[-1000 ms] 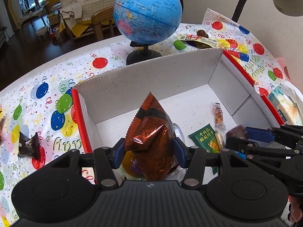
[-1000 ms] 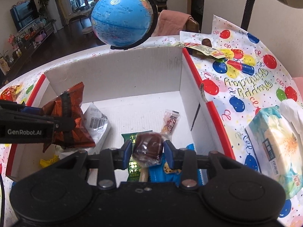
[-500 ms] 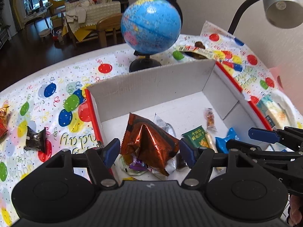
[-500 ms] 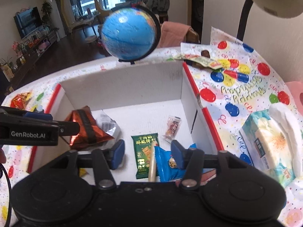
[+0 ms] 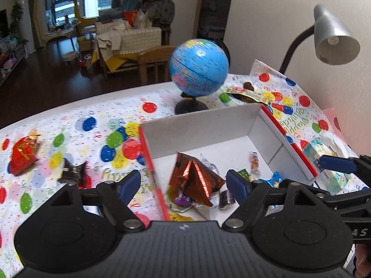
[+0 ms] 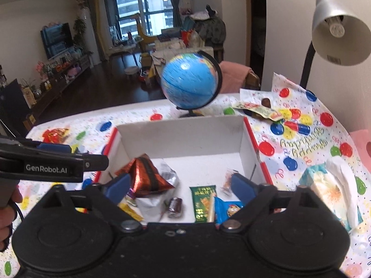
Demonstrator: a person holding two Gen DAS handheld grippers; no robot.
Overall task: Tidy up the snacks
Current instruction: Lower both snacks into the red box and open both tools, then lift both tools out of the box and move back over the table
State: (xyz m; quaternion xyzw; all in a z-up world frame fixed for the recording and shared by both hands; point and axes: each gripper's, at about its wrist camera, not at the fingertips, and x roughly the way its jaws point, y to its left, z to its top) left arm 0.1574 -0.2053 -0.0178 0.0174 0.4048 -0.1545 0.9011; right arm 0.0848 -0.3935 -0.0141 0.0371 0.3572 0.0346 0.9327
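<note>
While both my left hand-held gripper [image 5: 183, 183] and right hand-held gripper [image 6: 179, 185], just opening, hang wide and empty over the filling box [image 5: 204, 125], the red packet [image 5: 23, 153] and dark wrapper [image 5: 73, 171] wait on the desk [image 5: 92, 115].

Both grippers wide open, nothing held.
L gripper [image 5: 183, 184] & R gripper [image 6: 179, 186]: jaws just been opening, nothing betw pads, both angled down. R seen at L view's right edge; L at R view's left edge, w/ a hand [image 6: 8, 210] behind it.
</note>
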